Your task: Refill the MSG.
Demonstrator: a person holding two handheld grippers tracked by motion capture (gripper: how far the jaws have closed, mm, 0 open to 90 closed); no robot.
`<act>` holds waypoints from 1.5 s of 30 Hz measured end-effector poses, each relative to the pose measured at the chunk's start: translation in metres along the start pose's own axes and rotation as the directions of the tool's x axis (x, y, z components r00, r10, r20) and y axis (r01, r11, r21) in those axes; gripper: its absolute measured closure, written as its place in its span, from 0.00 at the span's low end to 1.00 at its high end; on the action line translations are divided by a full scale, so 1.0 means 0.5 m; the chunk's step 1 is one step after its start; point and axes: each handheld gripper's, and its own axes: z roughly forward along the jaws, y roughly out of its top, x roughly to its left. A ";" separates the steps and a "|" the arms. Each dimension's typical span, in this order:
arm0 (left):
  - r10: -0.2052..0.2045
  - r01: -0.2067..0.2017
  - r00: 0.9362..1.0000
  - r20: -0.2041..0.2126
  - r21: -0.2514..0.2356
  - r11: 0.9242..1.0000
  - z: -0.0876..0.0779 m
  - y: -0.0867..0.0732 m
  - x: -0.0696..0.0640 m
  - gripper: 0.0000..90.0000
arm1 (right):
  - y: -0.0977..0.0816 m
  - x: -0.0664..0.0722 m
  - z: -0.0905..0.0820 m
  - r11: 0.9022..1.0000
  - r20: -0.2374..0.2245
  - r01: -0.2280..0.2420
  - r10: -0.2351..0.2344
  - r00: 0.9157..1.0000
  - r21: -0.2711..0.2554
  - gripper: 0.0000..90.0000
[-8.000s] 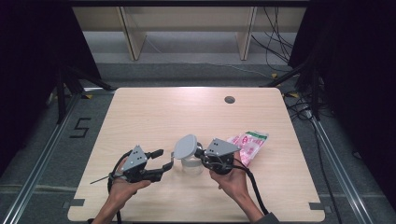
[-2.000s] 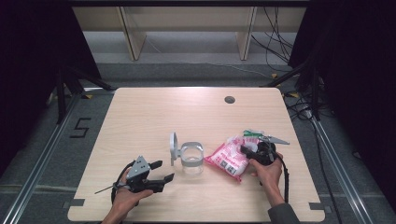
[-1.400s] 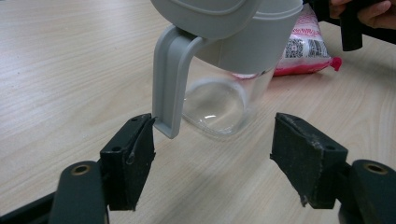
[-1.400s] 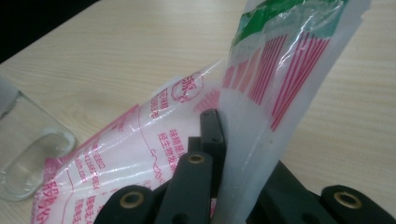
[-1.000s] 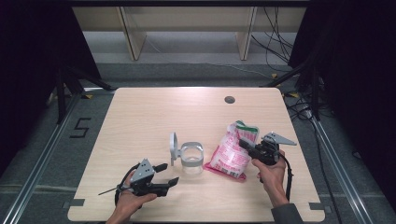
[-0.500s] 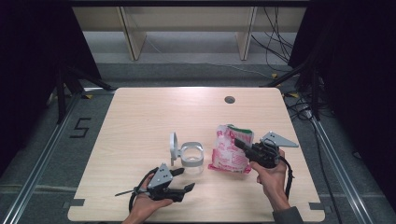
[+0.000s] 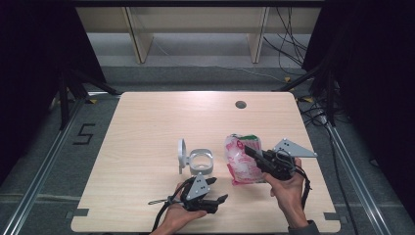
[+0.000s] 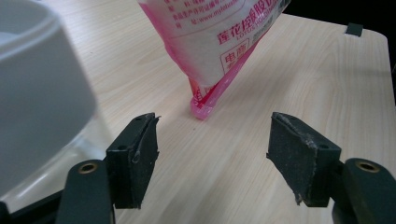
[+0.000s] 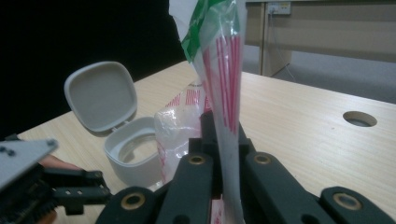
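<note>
**Pouch lifted upright beside the open container**

Right gripper (image 7: 252, 152) is clenched on the upper edge of the pink-and-white pouch (image 7: 241, 164), which we hold standing on end near the front edge of the table (image 7: 147, 122), toward its right corner; in the right gripper view the film is pinched flat between the jaws, with the green-printed top (image 9: 205, 28) rising above them. Just to its left stands the grey container (image 7: 201, 162), its hinged lid (image 7: 181, 155) swung up. Left gripper (image 7: 215, 191) is released — its jaws stand apart with nothing between them — and sits at the front edge, below the container; its own view looks along the table at the pouch's lowest corner (image 8: 204, 100), which seems to touch the wood.

To do this step well, we judge that the pouch should be kept vertical so its contents settle low, while the free gripper takes a lower corner or steadies the container; a pinch on thin film can slip, so the lift should be slow.

Compared with a second ago, the pouch has come from a slant to nearly upright and sits closer to the container — and the left gripper has moved rightward along the front edge, from the container's left to just below it.
</note>
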 end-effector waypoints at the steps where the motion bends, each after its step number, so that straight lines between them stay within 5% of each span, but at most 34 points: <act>1: 0.008 -0.008 1.000 -0.004 0.005 1.000 0.005 0.001 -0.004 0.36 | 0.003 0.003 -0.003 1.000 0.000 -0.004 0.004 1.000 -0.003 1.00; 6: 0.007 -0.007 1.000 -0.016 0.008 1.000 0.024 0.007 -0.009 0.35 | 0.021 0.018 -0.013 0.999 -0.020 -0.026 0.025 0.999 -0.040 1.00; 9: 0.012 -0.012 0.999 -0.046 0.005 1.000 0.035 0.015 -0.011 0.35 | 0.030 0.022 -0.015 0.998 -0.025 0.016 -0.018 1.000 -0.055 1.00; 17: 0.016 -0.015 0.996 -0.091 0.002 1.000 0.045 0.022 -0.011 0.36 | 0.047 0.057 -0.019 0.997 -0.099 -0.016 0.008 0.995 -0.076 1.00; 19: 0.023 -0.023 0.996 -0.089 0.000 1.000 0.044 0.022 -0.009 0.42 | 0.050 0.061 -0.017 0.997 -0.101 0.018 -0.025 0.995 -0.079 1.00; 27: 0.065 -0.068 0.993 -0.103 -0.031 0.997 0.044 0.018 -0.016 0.68 | 0.051 0.074 -0.012 0.998 -0.121 0.013 -0.019 0.993 -0.053 1.00; 30: 0.056 -0.063 0.991 -0.123 -0.056 0.996 0.046 0.017 -0.014 0.80 | 0.054 0.072 -0.011 0.998 -0.109 0.013 -0.020 0.994 -0.066 1.00; 39: 0.023 -0.030 0.990 -0.142 -0.046 0.998 0.050 0.028 -0.012 0.83 | 0.062 0.060 0.006 0.997 -0.095 0.004 -0.012 0.995 -0.079 1.00; 40: -0.022 0.015 0.990 -0.138 -0.047 0.999 0.054 0.029 -0.014 0.83 | 0.070 0.056 0.010 0.998 -0.087 0.004 -0.009 0.996 -0.063 1.00; 45: -0.068 0.058 0.986 -0.154 -0.068 0.996 0.062 0.027 -0.021 0.83 | 0.076 0.052 0.027 0.998 -0.076 -0.008 0.004 0.997 -0.057 1.00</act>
